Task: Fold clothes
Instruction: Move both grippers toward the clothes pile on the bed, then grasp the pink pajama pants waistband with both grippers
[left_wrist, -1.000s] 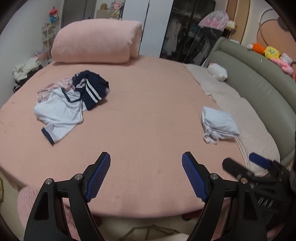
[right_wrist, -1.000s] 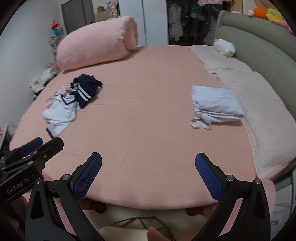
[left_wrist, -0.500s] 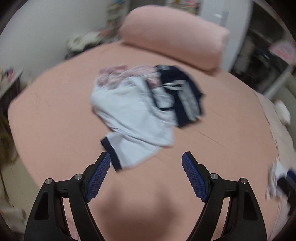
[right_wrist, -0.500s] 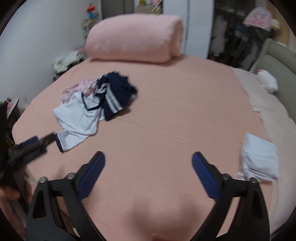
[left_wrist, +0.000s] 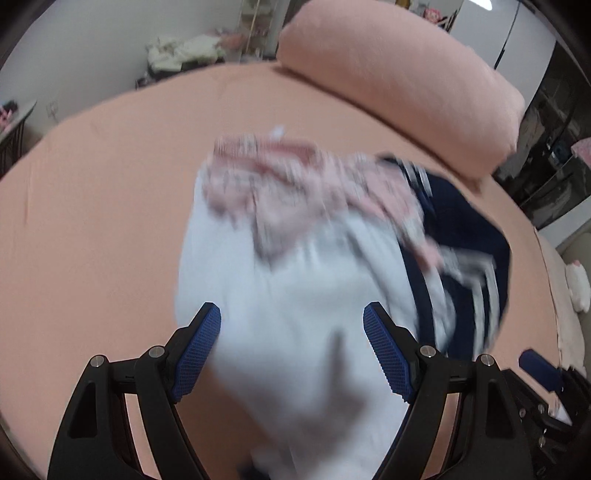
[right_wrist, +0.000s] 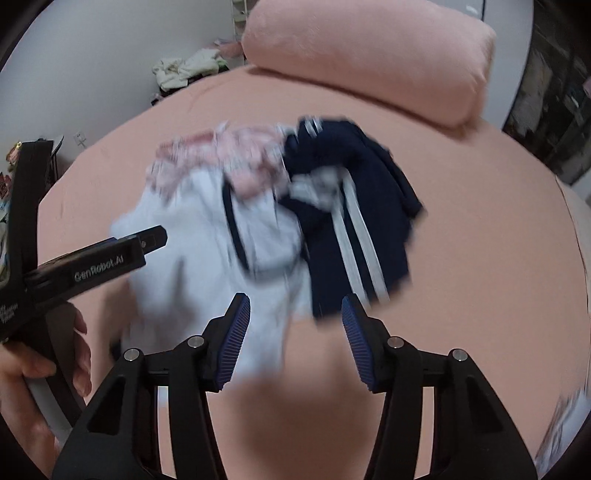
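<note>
A heap of unfolded clothes lies on the pink bed (left_wrist: 92, 206): a white shirt with navy trim (left_wrist: 295, 302) (right_wrist: 207, 236), a pink patterned garment (left_wrist: 295, 177) (right_wrist: 229, 155) behind it, and a navy piece with white stripes (left_wrist: 469, 236) (right_wrist: 354, 206) to the right. My left gripper (left_wrist: 291, 347) hovers open right over the white shirt, nothing between its fingers. My right gripper (right_wrist: 291, 339) is open just short of the heap's near edge, where the white and navy pieces meet. In the right wrist view the left gripper's body sits at the left, held by a hand (right_wrist: 22, 365).
A large rolled pink blanket (left_wrist: 399, 81) (right_wrist: 369, 55) lies at the far side of the bed. A pile of light clothes (right_wrist: 184, 68) sits off the bed by the wall. A blurred white bundle (right_wrist: 565, 424) shows at the lower right edge.
Both grippers have swept left and closed in on the heap, which now fills each view. The right gripper's fingers stand closer together than before. The folded white bundle has slid out to the right edge.
</note>
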